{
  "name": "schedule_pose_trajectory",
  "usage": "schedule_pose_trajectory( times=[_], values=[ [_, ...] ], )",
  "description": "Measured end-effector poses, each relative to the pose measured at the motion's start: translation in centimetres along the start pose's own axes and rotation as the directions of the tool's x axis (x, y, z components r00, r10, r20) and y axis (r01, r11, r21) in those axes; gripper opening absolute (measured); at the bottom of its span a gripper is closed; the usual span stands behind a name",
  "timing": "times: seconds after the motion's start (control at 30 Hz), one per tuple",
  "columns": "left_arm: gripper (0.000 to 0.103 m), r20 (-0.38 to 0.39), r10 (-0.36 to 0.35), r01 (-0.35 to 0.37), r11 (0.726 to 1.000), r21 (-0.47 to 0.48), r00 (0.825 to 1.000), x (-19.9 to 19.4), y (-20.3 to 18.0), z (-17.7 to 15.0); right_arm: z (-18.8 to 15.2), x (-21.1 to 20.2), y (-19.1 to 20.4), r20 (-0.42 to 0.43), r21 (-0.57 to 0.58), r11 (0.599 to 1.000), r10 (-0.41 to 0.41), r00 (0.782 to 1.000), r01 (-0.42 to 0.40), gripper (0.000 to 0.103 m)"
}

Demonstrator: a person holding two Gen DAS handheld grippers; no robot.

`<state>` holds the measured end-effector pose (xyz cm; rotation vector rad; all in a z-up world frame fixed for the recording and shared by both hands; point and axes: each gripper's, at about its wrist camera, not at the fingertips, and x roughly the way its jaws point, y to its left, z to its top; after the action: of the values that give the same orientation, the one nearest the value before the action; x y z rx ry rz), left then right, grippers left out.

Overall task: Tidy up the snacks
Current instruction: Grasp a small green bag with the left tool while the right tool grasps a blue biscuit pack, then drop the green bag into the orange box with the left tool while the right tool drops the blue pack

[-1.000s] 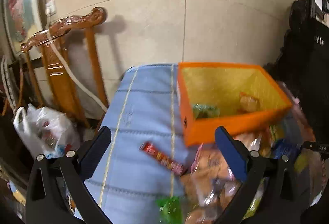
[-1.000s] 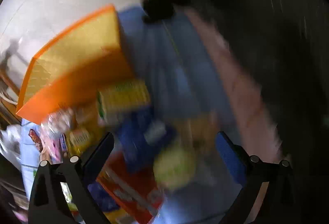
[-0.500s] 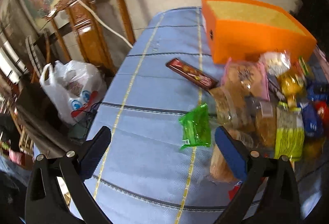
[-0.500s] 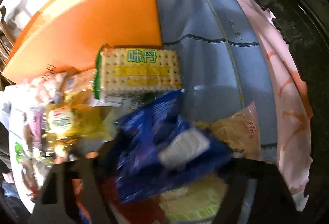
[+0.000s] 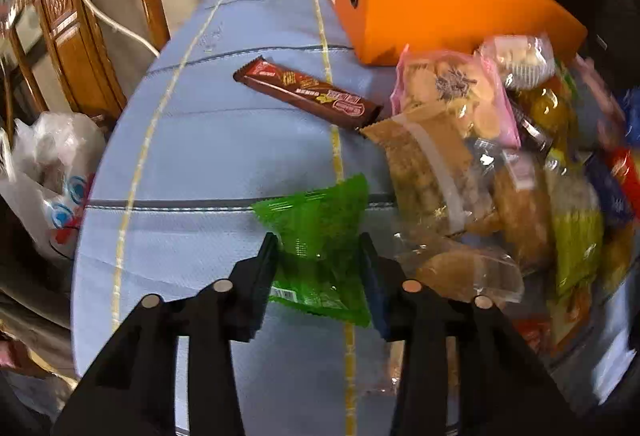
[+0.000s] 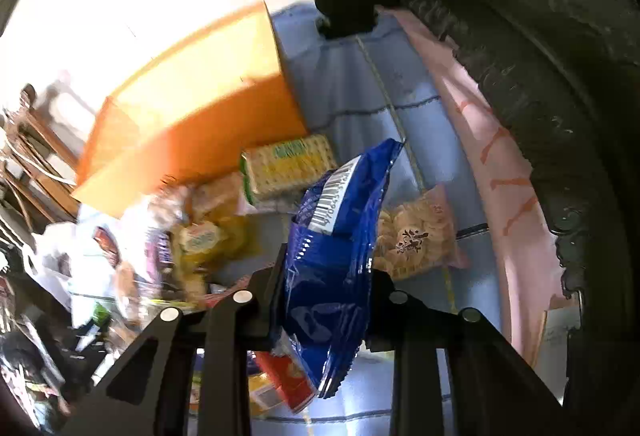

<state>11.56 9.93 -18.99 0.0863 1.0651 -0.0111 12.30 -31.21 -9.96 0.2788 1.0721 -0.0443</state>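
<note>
Crinkled green packet [image 5: 320, 236] lies on blue cloth; glossy blue packet [image 6: 336, 256] hangs upright, barcode up.

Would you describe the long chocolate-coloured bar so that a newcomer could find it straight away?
Start at the orange box at the far end of the blue tablecloth. The brown bar lies flat just in front of the box's near corner, left of the heap of snack bags. It is the only long, slim, dark wrapper, with red logos.

The left gripper [image 5: 320, 250] has two matte black plastic fingers, each with angular links and two round silver pivot pins; the inner pad of one finger shows blue. The right gripper [image 6: 328, 272] has the same black fingers and silver pins
</note>
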Motion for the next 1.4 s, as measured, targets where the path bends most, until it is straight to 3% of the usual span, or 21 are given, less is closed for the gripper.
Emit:
schedule_pose_trajectory(
  times=[0.2,0.4,0.6,0.67,0.77,0.9,1.0,1.07,1.33,1.37,1.4],
  values=[
    [0.031,0.015,-0.049,0.049,0.997,-0.051,0.999,-0.7,0.4,0.3,0.8,-1.8,-0.7,0.051,0.012,0.999,0.03,0.998,-0.03,0.029],
    [0.031,0.042,-0.023,0.027,0.994,-0.11,0.999,-3.3,1.9,2.1,0.5,-3.4,0.1,0.082,0.01,0.994,0.107,0.991,-0.108,0.029],
    [0.031,0.15,-0.012,0.029,0.993,-0.111,0.989,-8.4,1.1,7.9,1.8,-4.4,2.5,0.148,-0.036,0.984,0.176,0.973,-0.173,0.029],
    [0.031,0.205,-0.042,0.06,0.995,-0.084,0.978,-9.8,-0.1,10.6,2.7,-4.3,3.2,0.17,-0.041,0.979,0.203,0.964,-0.198,0.029],
    [0.031,0.258,-0.039,0.049,0.998,-0.035,0.965,-10.7,-2.1,14.7,4.5,-3.5,4.6,0.196,-0.065,0.972,0.236,0.952,-0.228,0.029],
    [0.031,0.289,-0.04,0.049,0.999,-0.023,0.957,-9.9,-4.3,19.9,8.2,-1.3,7.1,0.199,-0.103,0.971,0.231,0.952,-0.214,0.029],
    [0.031,0.267,-0.057,0.071,0.997,-0.041,0.962,-7.9,-5.3,23.8,11.0,0.4,9.0,0.189,-0.127,0.966,0.248,0.95,-0.227,0.029],
    [0.031,0.241,-0.022,0.031,0.999,-0.031,0.97,-5.9,-6.1,26.3,13.0,2.1,9.8,0.171,-0.118,0.962,0.264,0.949,-0.246,0.029],
    [0.032,0.211,-0.025,0.02,0.999,0.025,0.977,-2.1,-6.9,29.4,15.9,5.3,11.8,0.139,-0.183,0.957,0.252,0.958,-0.225,0.03],
    [0.039,0.203,-0.037,0.032,0.999,0.028,0.978,-2.2,-6.7,29.0,16.0,5.5,11.8,0.137,-0.202,0.952,0.26,0.956,-0.23,0.046],
    [0.057,0.2,-0.02,0.018,1.0,0.014,0.98,-2.0,-6.6,28.7,16.0,5.5,11.9,0.155,-0.221,0.948,0.264,0.952,-0.227,0.068]
  ],
)
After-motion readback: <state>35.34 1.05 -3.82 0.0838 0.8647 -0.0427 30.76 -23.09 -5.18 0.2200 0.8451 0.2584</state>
